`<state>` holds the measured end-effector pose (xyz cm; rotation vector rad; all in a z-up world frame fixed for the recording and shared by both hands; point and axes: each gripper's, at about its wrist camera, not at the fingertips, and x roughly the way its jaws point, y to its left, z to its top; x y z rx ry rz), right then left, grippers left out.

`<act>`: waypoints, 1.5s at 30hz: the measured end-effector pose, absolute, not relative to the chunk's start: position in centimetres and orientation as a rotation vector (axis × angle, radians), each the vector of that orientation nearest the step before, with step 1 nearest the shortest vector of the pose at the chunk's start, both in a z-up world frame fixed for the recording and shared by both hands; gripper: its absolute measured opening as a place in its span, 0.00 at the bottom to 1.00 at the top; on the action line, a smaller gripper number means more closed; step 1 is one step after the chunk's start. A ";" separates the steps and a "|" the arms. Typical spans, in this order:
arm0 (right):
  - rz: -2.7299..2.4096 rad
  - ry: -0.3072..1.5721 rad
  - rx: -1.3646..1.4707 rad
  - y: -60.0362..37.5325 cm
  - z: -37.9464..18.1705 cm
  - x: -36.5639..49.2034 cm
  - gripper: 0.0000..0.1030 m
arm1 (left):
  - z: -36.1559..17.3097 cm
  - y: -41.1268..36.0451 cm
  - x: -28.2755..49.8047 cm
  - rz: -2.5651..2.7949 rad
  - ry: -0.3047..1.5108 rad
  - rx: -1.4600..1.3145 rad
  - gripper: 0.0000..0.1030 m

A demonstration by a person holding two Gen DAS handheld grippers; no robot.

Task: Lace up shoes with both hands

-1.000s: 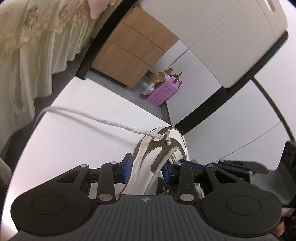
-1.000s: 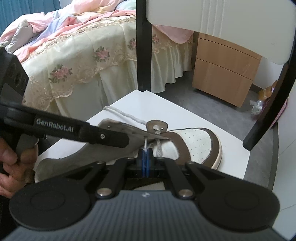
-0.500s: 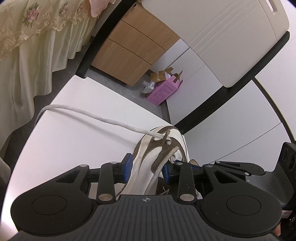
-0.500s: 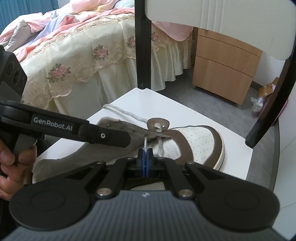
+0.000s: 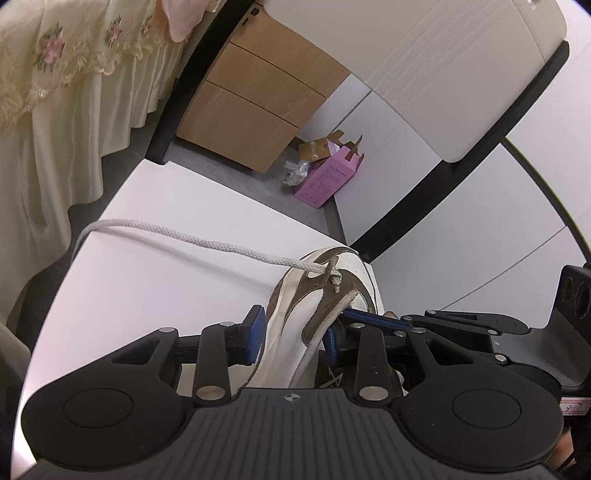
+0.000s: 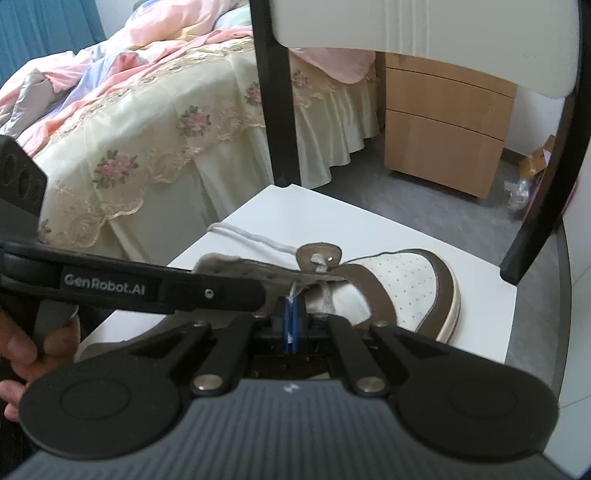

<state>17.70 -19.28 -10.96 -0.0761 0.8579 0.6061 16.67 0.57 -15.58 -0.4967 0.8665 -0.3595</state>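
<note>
A white and brown sneaker (image 6: 402, 284) lies on a white chair seat (image 6: 332, 218). In the left wrist view the sneaker (image 5: 295, 325) sits between the jaws of my left gripper (image 5: 293, 332), which clamp its upper near the eyelet flap. A white lace (image 5: 192, 238) runs from the top eyelet out to the left over the seat. My right gripper (image 6: 291, 315) is shut on the thin tip of the lace (image 6: 295, 291), right at the eyelet flap. The right gripper's fingers (image 5: 373, 318) also show in the left wrist view, beside the shoe.
The chair's black posts (image 6: 275, 92) and white backrest (image 6: 424, 33) stand behind the shoe. A bed with a floral cover (image 6: 147, 122) is at the left. A wooden drawer unit (image 6: 443, 125) and a pink box (image 5: 328, 177) are on the floor beyond.
Both grippers keep their holds. The views have shifted slightly; the lace on the seat lies a little differently. The shoe has not moved noticeably.
</note>
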 end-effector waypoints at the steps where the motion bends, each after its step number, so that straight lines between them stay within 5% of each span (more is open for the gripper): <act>1: 0.599 0.858 -0.073 -19.2 -11.0 17.8 0.03 | -15.5 0.5 16.6 -0.359 0.865 -0.488 0.36; 13: 0.588 0.821 -0.036 -19.2 -10.9 18.1 0.03 | -13.4 1.6 15.0 -0.391 0.815 -0.519 0.38; 25: 0.598 0.812 -0.064 -19.2 -11.0 17.9 0.03 | -16.4 4.0 19.4 -0.418 0.838 -0.980 0.35; 36: 0.614 0.810 -0.044 -19.6 -10.7 18.0 0.03 | -17.4 1.6 21.5 -0.445 0.961 -0.892 0.31; 45: 0.611 0.820 -0.033 -19.5 -10.6 18.2 0.05 | -17.1 1.4 20.8 -0.388 0.924 -0.865 0.05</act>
